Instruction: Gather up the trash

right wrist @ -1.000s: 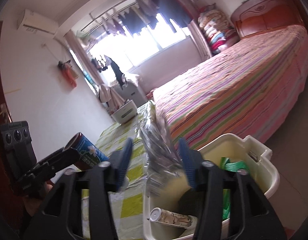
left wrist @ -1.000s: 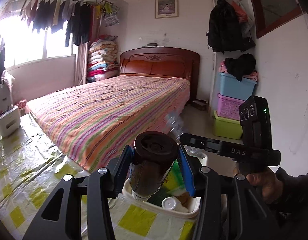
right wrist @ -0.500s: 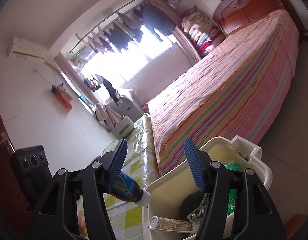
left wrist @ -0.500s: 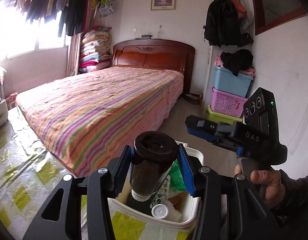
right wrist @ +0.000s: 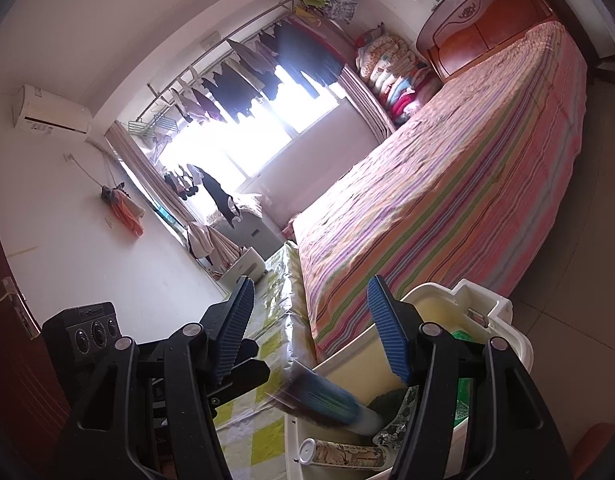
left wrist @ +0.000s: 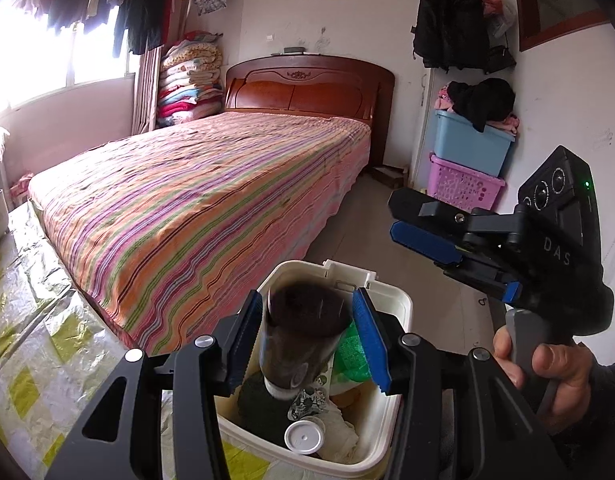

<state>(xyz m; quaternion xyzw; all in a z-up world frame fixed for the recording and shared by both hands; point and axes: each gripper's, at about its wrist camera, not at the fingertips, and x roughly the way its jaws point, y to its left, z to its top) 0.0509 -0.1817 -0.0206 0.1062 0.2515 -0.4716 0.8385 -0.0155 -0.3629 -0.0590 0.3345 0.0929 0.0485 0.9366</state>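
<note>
**Bedroom: bottle over trash bin**

Bedroom with striped bed (left wrist: pixel 195 208), desk (left wrist: pixel 31 344) under yellow-checked plastic cover at lower left. White trash bin (left wrist: pixel 391 416) sits at desk edge, holding a white-capped tube (left wrist: pixel 303 436), green wrapper (left wrist: pixel 349 354) and other scraps. Left hand-held gripper (left wrist: pixel 307 338) is above the bin; dark bottle (left wrist: pixel 303 332), cap down and motion-blurred, sits between its blue pads, contact unclear. Right hand-held gripper (right wrist: pixel 311 332) has jaws apart, nothing between them; in left view a hand (left wrist: pixel 547 368) holds its grip, right of the bin.
</note>
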